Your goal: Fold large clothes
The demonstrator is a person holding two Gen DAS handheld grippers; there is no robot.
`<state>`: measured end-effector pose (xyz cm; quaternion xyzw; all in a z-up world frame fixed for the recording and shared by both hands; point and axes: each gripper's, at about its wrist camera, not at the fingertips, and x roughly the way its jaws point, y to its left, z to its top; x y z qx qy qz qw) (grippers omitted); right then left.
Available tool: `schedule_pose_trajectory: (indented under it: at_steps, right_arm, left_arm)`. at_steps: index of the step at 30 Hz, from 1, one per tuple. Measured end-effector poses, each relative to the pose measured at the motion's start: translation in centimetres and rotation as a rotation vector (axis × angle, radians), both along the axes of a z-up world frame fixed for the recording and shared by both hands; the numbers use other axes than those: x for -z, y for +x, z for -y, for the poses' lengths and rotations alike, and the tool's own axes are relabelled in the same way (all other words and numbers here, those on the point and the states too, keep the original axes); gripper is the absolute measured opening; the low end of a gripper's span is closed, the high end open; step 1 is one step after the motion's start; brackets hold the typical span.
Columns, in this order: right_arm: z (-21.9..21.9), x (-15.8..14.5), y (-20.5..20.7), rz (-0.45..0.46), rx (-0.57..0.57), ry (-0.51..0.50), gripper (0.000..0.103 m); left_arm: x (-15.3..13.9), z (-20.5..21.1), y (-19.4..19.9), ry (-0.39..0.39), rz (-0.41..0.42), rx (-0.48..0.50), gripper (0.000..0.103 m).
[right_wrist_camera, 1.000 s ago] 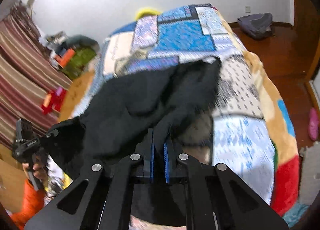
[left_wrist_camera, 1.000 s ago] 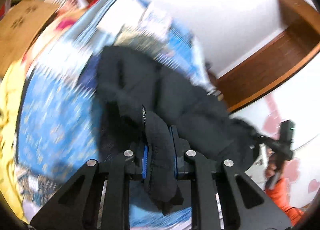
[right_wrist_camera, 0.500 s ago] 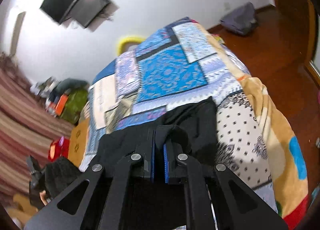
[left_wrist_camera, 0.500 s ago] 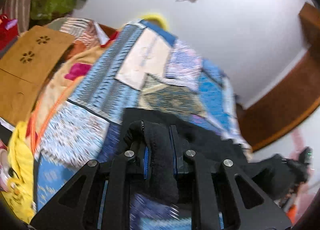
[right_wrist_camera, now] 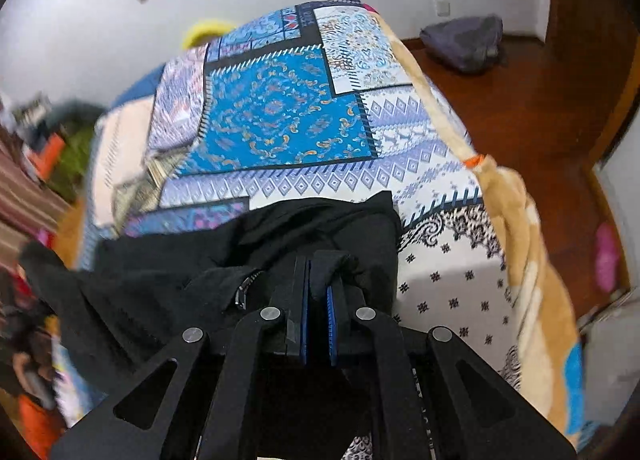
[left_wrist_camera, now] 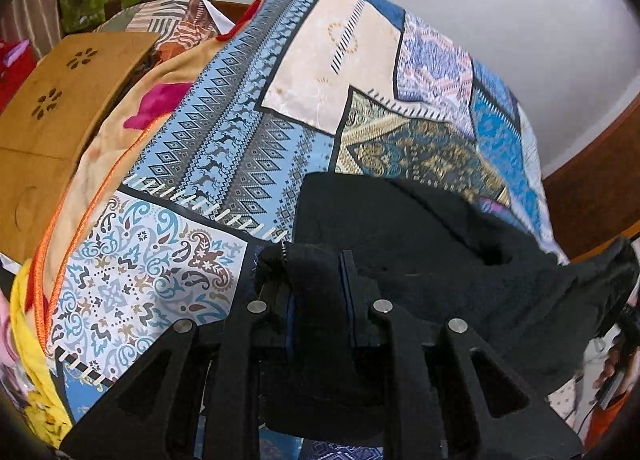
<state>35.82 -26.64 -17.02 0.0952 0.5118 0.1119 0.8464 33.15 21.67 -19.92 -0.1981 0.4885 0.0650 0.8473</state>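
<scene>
Pinching black garment (left_wrist_camera: 420, 228) edge, each hand-held gripper (left_wrist_camera: 320, 284) (right_wrist_camera: 318, 280) clamped; cloth spreads ahead on quilt (left_wrist_camera: 224, 148)

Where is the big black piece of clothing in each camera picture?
Left wrist view: the black garment fills the lower right, pinched in the left gripper.
Right wrist view: it spreads across the lower left and middle, pinched in the right gripper.
Shared landmark: the patchwork bedspread under it, seen in both views.
</scene>
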Motion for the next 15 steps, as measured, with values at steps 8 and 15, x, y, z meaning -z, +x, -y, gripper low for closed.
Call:
schedule_pose_trajectory:
  at_steps: [8,15]
  right_arm:
    - [0.5,-3.8,-0.7,-0.03,-0.116,-0.086,0.009]
    - [1.3,-6.0,-1.9,-0.037,-0.177,0.01,0.012]
  left_arm:
    - [-1.5,0.5,0.0,0.052,-0.039,0.029,0.021]
    - [-3.0,-1.2,-0.9,-0.107,-0.011,0.019,0.032]
